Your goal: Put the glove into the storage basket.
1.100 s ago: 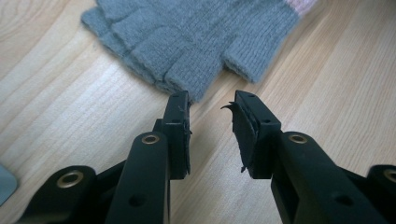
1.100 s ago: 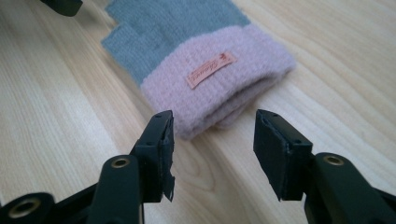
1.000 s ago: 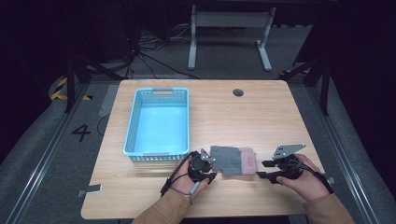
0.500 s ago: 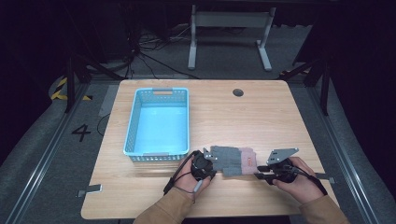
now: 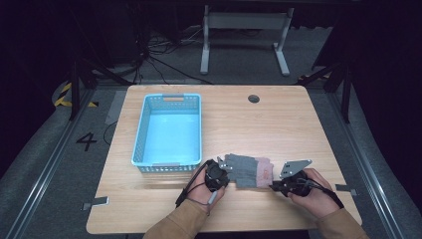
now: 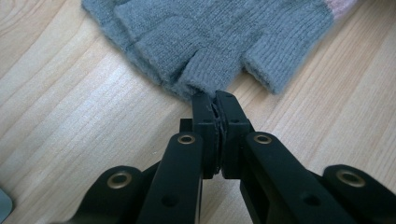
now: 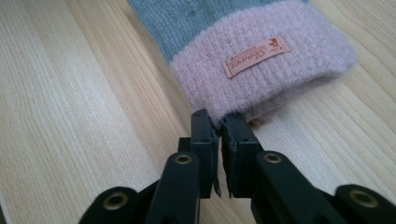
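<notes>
**Glove pinched at both ends on the wooden table**

Woodgrain fills the high view: a pale rectangular table (image 5: pixel 278 124) with rounded corners and a small dark round grommet (image 5: pixel 254 98) near its far edge. On the left half sits a light blue plastic basket (image 5: pixel 141 134), rectangular, with perforated walls and a slot handle at the far rim. Just off its near right corner lies a knitted glove (image 5: pixel 247 171), grey across most of its length, pink at the cuff end. The left gripper (image 5: pixel 219 167) meets the grey end; the right gripper (image 5: pixel 276 185), carrying its grey three-cornered plate, meets the pink end. 2 hands in tan sleeves come up from the bottom edge.

Over to the left gripper view: the left gripper's (image 6: pixel 215 97) 2 black jaws are pressed nearly together, tips clamped on the fuzzy edge of a stubby grey finger of the glove (image 6: pixel 210 42). Ribbed knit, short open-ended fingers, lying flat on the grain.

Now the right gripper view: the right gripper's (image 7: pixel 215 117) jaws stand narrow, pinching the lower rim of the fluffy pink ribbed cuff of the glove (image 7: pixel 261 70). A small salmon label (image 7: pixel 255 57) with script lettering is stitched on the cuff, too fine to read. Grey knit runs on beyond the cuff.
</notes>
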The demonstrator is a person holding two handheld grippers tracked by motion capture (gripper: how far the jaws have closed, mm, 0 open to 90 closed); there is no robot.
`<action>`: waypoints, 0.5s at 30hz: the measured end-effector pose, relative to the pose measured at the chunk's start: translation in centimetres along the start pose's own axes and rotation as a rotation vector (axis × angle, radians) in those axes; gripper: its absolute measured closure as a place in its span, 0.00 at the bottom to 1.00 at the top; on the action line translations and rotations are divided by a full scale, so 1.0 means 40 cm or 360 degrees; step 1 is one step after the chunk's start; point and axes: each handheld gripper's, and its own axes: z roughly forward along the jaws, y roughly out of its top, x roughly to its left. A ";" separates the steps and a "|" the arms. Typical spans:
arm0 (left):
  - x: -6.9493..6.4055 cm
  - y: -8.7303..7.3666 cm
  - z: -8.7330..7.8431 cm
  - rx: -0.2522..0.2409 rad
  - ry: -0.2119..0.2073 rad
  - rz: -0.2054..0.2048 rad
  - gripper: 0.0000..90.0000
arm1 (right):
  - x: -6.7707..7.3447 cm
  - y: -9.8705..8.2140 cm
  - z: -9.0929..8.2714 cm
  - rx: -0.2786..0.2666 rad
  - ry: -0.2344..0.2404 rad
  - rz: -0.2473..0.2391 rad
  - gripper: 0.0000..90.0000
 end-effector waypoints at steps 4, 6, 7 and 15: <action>-0.003 0.002 -0.010 -0.0031 0.0023 0.0029 0.99 | 0.003 0.005 -0.015 -0.0034 -0.0033 -0.0011 0.96; -0.005 0.002 -0.018 -0.0058 0.0031 0.0027 0.99 | 0.004 0.009 -0.026 -0.0061 -0.0060 -0.0018 0.97; -0.005 0.003 -0.022 -0.0065 0.0027 0.0034 0.99 | 0.004 0.011 -0.032 -0.0073 -0.0071 -0.0025 0.97; -0.008 0.003 -0.038 -0.0128 0.0046 0.0033 0.99 | -0.004 0.025 -0.048 -0.0150 -0.0181 -0.0071 0.98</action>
